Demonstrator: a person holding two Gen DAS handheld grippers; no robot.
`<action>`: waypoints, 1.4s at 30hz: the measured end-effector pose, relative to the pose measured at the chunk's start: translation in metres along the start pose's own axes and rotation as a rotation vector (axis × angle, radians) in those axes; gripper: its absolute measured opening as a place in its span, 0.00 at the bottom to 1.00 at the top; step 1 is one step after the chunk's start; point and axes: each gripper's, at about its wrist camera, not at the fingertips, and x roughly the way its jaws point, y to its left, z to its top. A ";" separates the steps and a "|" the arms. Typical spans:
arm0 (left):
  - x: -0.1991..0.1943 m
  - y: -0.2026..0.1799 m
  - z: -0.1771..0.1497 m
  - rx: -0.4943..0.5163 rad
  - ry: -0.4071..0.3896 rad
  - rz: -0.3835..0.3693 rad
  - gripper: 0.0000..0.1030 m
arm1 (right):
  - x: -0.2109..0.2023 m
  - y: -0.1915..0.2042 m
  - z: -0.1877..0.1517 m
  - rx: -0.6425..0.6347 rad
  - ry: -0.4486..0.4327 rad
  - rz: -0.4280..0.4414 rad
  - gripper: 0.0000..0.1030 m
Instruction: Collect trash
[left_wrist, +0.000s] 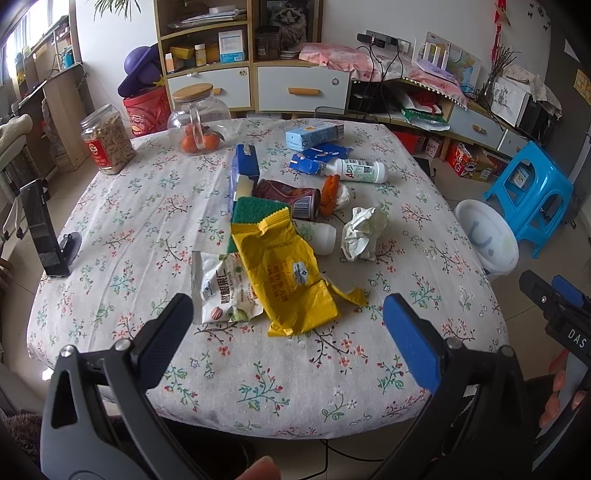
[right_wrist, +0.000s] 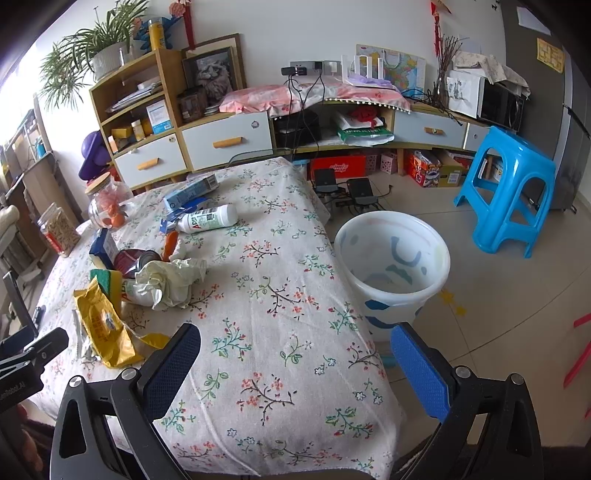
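Trash lies in a heap mid-table: a yellow wrapper (left_wrist: 286, 273) (right_wrist: 105, 328), a white snack bag (left_wrist: 219, 288), a crumpled paper ball (left_wrist: 364, 232) (right_wrist: 170, 280), a dark can (left_wrist: 295, 197) (right_wrist: 135, 260), a white bottle (left_wrist: 356, 170) (right_wrist: 208, 218) and a blue carton (left_wrist: 314, 134) (right_wrist: 190, 192). A white bin (right_wrist: 391, 266) (left_wrist: 487, 236) stands on the floor to the table's right. My left gripper (left_wrist: 288, 317) is open, just short of the yellow wrapper. My right gripper (right_wrist: 295, 350) is open over the table's near right corner, holding nothing.
On the flowered tablecloth (left_wrist: 147, 229) also stand a glass jar with oranges (left_wrist: 197, 122), a snack jar (left_wrist: 107, 138) and a phone stand (left_wrist: 48, 229). A blue stool (right_wrist: 509, 192) sits past the bin. Cabinets and shelves line the back wall.
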 end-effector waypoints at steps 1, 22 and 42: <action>0.000 0.000 0.000 0.000 -0.001 0.000 0.99 | 0.001 0.000 0.000 0.000 0.000 0.000 1.00; -0.003 0.000 -0.001 0.003 -0.011 0.000 0.99 | 0.003 0.000 -0.003 0.002 0.012 -0.001 1.00; -0.004 0.000 -0.001 -0.001 -0.010 -0.002 0.99 | 0.005 0.000 -0.003 0.003 0.016 -0.001 1.00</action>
